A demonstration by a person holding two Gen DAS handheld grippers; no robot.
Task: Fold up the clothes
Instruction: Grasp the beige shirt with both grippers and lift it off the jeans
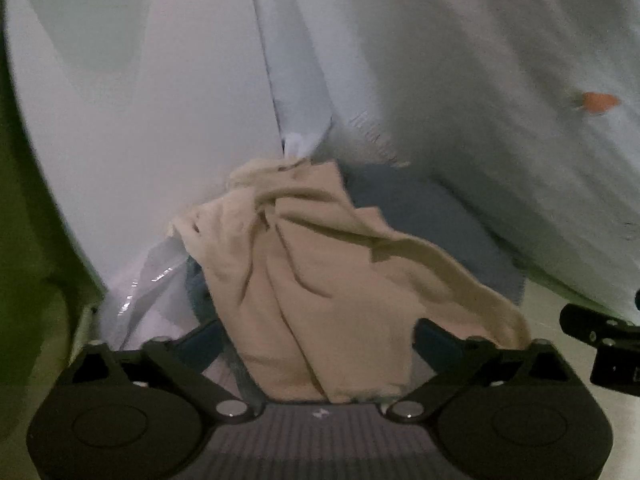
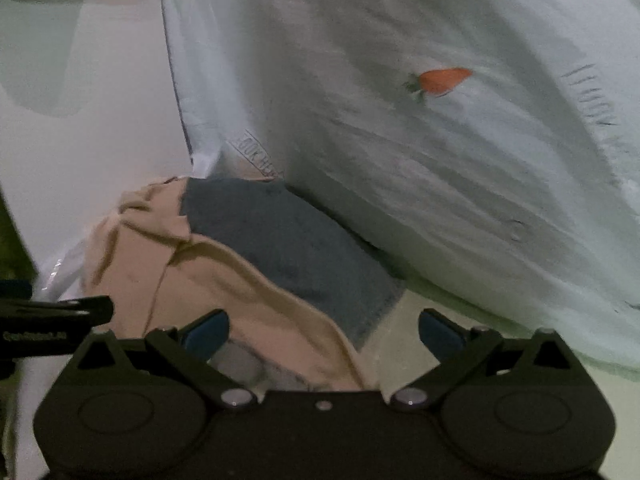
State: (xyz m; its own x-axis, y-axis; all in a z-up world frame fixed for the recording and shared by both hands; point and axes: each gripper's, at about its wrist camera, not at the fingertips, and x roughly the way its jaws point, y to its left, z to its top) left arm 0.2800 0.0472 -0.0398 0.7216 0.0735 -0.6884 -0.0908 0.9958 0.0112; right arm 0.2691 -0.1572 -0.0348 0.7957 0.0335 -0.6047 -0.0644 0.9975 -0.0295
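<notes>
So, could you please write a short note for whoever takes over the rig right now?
Left hand-held gripper: open, beige cloth lying between its fingers, not pinched.
Right hand-held gripper: open, the same cloth's edge between its fingers.
The beige cloth lies crumpled over a blue cloth, beside white bedding with a carrot print.
Done: no fold visible.
Left: grip the beige cloth, spread it, fold it; then probably the blue one.
</notes>
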